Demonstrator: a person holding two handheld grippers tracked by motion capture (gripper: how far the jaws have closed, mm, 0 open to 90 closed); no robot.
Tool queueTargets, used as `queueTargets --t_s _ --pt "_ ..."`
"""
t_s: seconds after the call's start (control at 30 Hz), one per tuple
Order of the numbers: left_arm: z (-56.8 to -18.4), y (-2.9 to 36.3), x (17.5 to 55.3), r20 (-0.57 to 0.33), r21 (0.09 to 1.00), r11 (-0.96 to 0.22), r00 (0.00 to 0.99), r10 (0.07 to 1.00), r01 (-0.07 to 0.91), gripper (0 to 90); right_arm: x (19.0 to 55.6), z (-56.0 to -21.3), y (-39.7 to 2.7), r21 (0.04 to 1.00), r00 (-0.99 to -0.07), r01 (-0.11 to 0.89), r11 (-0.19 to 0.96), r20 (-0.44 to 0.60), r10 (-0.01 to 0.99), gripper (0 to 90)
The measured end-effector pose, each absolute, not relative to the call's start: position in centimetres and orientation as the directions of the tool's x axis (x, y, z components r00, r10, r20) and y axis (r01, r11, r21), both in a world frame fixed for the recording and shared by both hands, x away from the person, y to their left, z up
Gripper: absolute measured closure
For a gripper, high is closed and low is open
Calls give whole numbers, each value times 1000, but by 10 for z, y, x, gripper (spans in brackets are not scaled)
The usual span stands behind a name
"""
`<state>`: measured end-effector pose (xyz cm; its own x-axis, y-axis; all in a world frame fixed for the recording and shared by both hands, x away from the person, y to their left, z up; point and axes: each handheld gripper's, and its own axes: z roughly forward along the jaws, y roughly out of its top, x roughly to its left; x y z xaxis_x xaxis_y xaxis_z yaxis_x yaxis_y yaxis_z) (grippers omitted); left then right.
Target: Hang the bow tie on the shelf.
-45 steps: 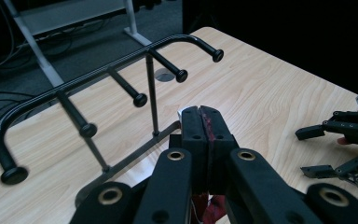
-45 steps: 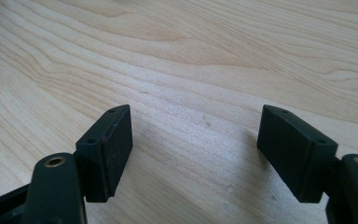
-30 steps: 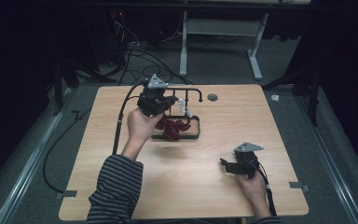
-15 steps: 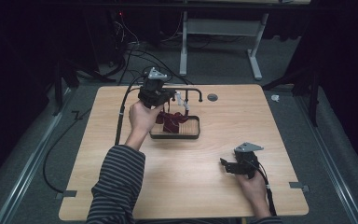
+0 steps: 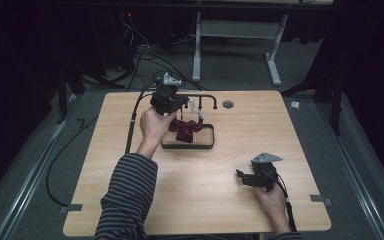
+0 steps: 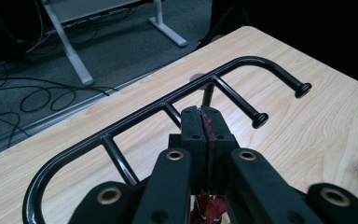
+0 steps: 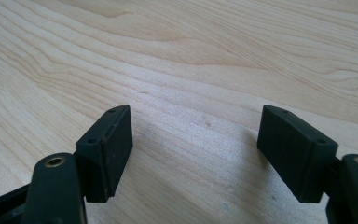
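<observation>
Your left gripper (image 5: 172,102) is clamped on a dark red cloth (image 5: 186,129), a sliver of it pinched between the closed pads. Compared with a second ago, you've carried it toward the far edge of the table, up against the black rack (image 6: 177,100), with the cloth trailing down into the tray (image 5: 207,145). That suggests the hanging step is close: the fabric likely needs draping over a bar. No other contents are discernible in the tray. Your right gripper (image 5: 245,177) rests on the table (image 7: 214,56), jaws wide apart, empty.
</observation>
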<state>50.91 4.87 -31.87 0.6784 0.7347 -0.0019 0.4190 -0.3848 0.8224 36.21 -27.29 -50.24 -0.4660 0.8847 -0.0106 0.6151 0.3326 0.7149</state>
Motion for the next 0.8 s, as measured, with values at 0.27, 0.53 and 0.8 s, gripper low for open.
queueTargets --t_s 0.27,0.53,0.8 --pt "-321 49 509 13 811 -404 678 735 423 843 362 -502 -273 716 -466 614 332 -11 885 278" --pt "-322 62 498 -13 830 -372 681 732 416 778 362 -502 -273 715 -466 615 332 -10 885 278" --pt "-322 82 479 -27 848 -347 686 727 401 730 362 -502 -273 715 -465 616 332 -10 885 278"
